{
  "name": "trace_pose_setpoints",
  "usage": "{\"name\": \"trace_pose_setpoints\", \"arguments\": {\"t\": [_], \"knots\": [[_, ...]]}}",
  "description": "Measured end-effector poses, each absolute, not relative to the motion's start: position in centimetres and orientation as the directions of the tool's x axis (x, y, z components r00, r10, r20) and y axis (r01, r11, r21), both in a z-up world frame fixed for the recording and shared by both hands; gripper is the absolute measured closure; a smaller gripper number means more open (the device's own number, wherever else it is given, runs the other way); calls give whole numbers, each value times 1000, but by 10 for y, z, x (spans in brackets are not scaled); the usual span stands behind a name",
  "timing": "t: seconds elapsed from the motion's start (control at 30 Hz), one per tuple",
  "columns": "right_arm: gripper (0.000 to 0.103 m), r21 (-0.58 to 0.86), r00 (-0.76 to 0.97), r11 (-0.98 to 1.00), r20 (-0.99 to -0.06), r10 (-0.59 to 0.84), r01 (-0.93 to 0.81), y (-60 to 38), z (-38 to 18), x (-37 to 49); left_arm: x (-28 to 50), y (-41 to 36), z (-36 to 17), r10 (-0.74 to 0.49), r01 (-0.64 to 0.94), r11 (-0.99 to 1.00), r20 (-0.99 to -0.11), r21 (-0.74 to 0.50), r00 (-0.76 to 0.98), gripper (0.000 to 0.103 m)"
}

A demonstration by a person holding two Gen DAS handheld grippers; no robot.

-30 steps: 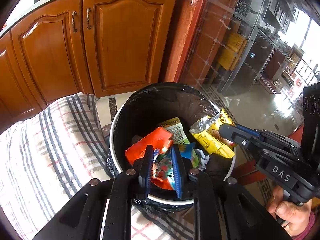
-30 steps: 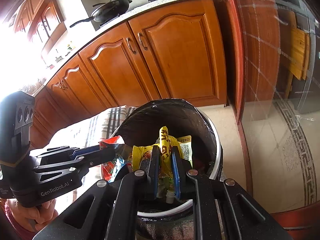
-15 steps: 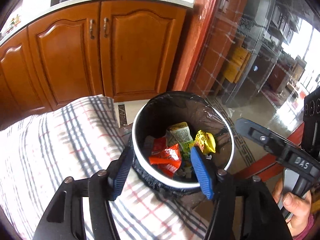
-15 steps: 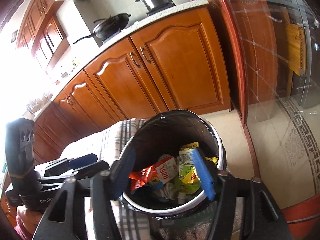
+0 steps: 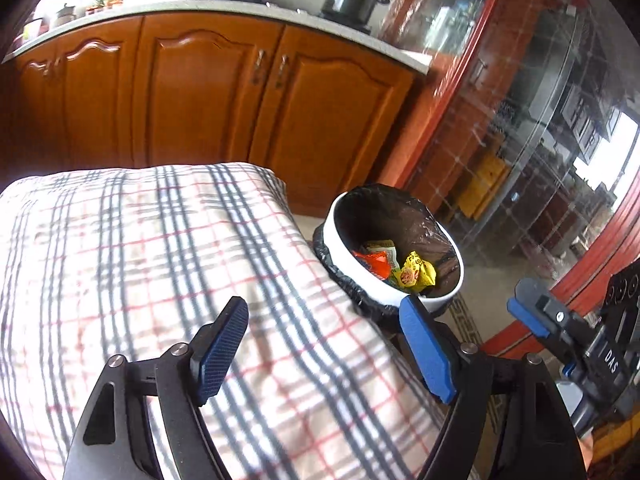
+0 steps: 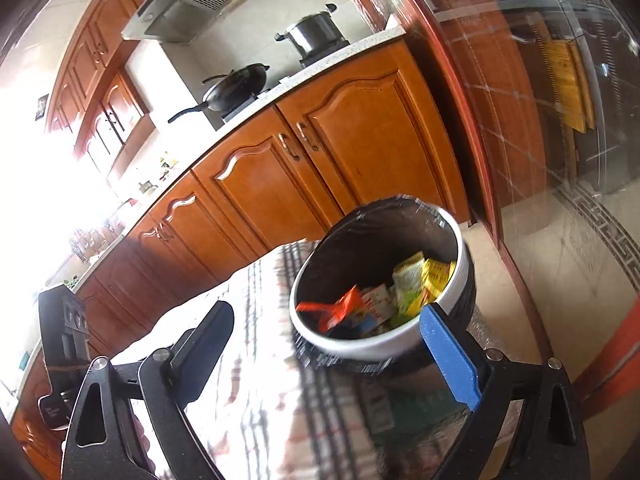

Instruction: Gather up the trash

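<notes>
A white round trash bin [image 5: 416, 300] with a black liner stands beside the table's corner. Inside lie snack wrappers: an orange one [image 5: 374, 265] and a yellow one [image 5: 414, 274]. The right wrist view shows the same bin [image 6: 352, 344] with the orange wrapper [image 6: 340, 308] and yellow-green wrappers [image 6: 424, 280]. My left gripper [image 5: 324, 344] hangs over the plaid tablecloth, back from the bin; its jaws are opening with nothing between them. My right gripper [image 6: 328, 332] is near the bin's rim, jaws opening wide and empty.
A plaid tablecloth [image 5: 140, 260] covers the table left of the bin. Wooden kitchen cabinets [image 5: 200, 92] stand behind, with a wok [image 6: 236, 88] and a pot [image 6: 312, 36] on the counter. A glass door [image 5: 520, 160] is to the right, above tiled floor [image 6: 560, 260].
Both grippers let go of their wrappers, which fell into the bin, then opened wide. Both pulled back from the bin, the left one out over the tablecloth.
</notes>
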State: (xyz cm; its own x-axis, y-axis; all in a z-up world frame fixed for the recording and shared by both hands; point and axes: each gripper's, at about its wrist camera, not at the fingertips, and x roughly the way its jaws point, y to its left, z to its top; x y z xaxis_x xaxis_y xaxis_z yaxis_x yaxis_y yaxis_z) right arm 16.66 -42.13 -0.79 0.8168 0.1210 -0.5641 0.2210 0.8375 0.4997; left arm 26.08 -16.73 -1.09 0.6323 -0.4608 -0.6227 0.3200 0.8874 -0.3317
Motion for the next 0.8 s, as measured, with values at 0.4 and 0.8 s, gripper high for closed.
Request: {"name": "trace_pose_setpoints", "arguments": {"t": [0.4, 0.8], "knots": [[2, 324, 862, 927, -507, 2, 188, -336, 14, 108, 147, -118, -6, -373, 287, 927, -498, -243, 783, 15], [0, 203, 941, 970, -332, -61, 134, -286, 12, 73, 58, -106, -29, -207, 189, 978, -378, -86, 902, 1]]}}
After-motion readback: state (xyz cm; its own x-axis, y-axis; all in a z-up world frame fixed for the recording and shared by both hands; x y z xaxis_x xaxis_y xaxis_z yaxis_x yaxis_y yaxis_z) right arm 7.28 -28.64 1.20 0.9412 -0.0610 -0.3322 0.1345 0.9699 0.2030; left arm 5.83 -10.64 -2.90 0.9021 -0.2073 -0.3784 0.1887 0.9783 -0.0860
